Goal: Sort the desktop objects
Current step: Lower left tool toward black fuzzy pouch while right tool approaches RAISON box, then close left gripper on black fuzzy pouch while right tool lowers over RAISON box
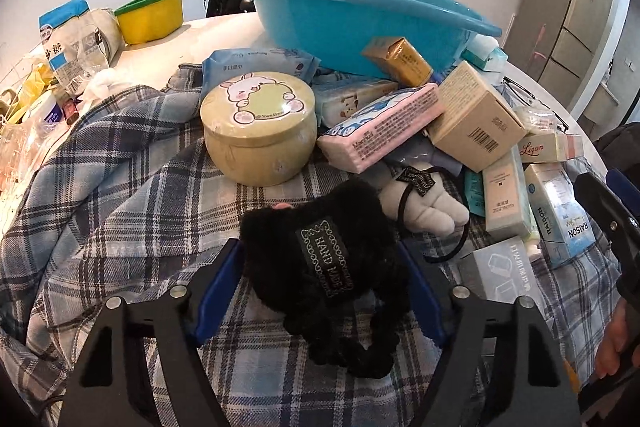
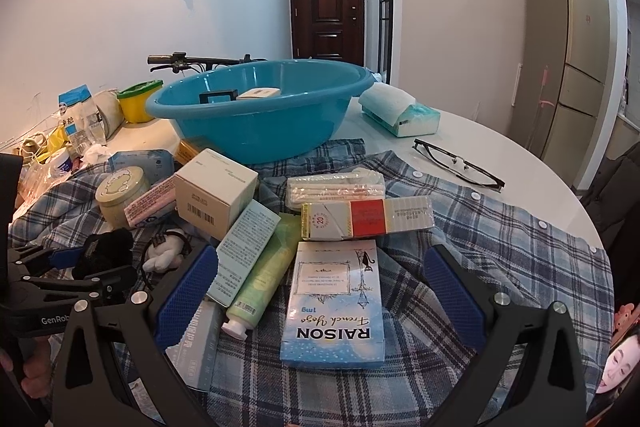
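The left tool [image 1: 320, 287] has its 2 blue pads against the sides of the black fluffy scrunchie [image 1: 324, 267], gripping it where it lies on the plaid shirt [image 1: 132, 187] on the table. The scrunchie's long axis runs away from the tool, toward the blue basin [image 1: 352, 23] straight ahead, behind the round tin [image 1: 256, 127]. The left hand is plainly nearer. The right tool [image 2: 320, 291] stands wide open around the RAISON box [image 2: 334, 303], not touching it.
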The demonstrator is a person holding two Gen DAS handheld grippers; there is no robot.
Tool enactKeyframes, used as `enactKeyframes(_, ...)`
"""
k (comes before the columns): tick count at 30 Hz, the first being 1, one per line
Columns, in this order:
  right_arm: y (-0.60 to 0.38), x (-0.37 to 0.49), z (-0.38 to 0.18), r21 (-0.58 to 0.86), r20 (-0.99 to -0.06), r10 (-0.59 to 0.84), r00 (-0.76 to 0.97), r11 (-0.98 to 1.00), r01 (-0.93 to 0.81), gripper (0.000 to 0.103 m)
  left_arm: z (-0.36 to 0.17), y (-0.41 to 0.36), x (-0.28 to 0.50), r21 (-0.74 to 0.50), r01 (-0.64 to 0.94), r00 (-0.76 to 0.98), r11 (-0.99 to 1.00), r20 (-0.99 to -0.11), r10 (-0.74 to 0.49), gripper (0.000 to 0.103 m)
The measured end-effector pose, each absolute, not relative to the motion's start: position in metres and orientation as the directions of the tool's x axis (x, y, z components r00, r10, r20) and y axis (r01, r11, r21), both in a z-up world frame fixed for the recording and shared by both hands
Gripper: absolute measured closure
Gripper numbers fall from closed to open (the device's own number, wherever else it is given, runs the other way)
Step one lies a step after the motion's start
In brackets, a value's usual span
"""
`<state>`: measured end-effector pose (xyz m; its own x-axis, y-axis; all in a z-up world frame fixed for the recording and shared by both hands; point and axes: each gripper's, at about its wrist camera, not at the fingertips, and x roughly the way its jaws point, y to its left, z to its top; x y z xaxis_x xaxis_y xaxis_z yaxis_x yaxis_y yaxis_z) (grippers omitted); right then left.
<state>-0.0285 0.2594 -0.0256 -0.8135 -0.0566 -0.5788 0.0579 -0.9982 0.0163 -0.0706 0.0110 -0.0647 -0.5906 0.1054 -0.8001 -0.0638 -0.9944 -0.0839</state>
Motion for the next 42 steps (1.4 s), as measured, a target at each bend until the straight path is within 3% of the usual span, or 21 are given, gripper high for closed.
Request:
enactKeyframes(5,0.264,-0.03,-0.028,0.044,-0.589,-0.065,-0.805,-0.998,0.048,0.001,-0.056,0.004,-0.067,-0.112,-0.066,-0.619,-0.991,-0.775,0.129,0.046)
enactKeyframes(11,0.259,-0.032,-0.039,0.001,-0.655,-0.038,-0.754,-0.999,0.05,0.001,-0.043,0.001,-0.059,-0.111,-0.072,-0.654,-0.991,-0.745,0.131,0.046)
enactKeyframes(29,0.262,-0.044,-0.052,-0.05,-0.721,0.033,-0.692,-0.999,0.005,0.002,-0.042,0.014,-0.05,-0.127,-0.135,-0.653,-0.983,-0.734,0.184,0.046)
enactKeyframes(42,0.27,-0.053,-0.066,-0.004,-0.783,-0.001,-0.622,-1.0,0.008,0.009,-0.046,0.024,-0.052,-0.1,-0.157,-0.641,-0.983,-0.747,0.178,0.046)
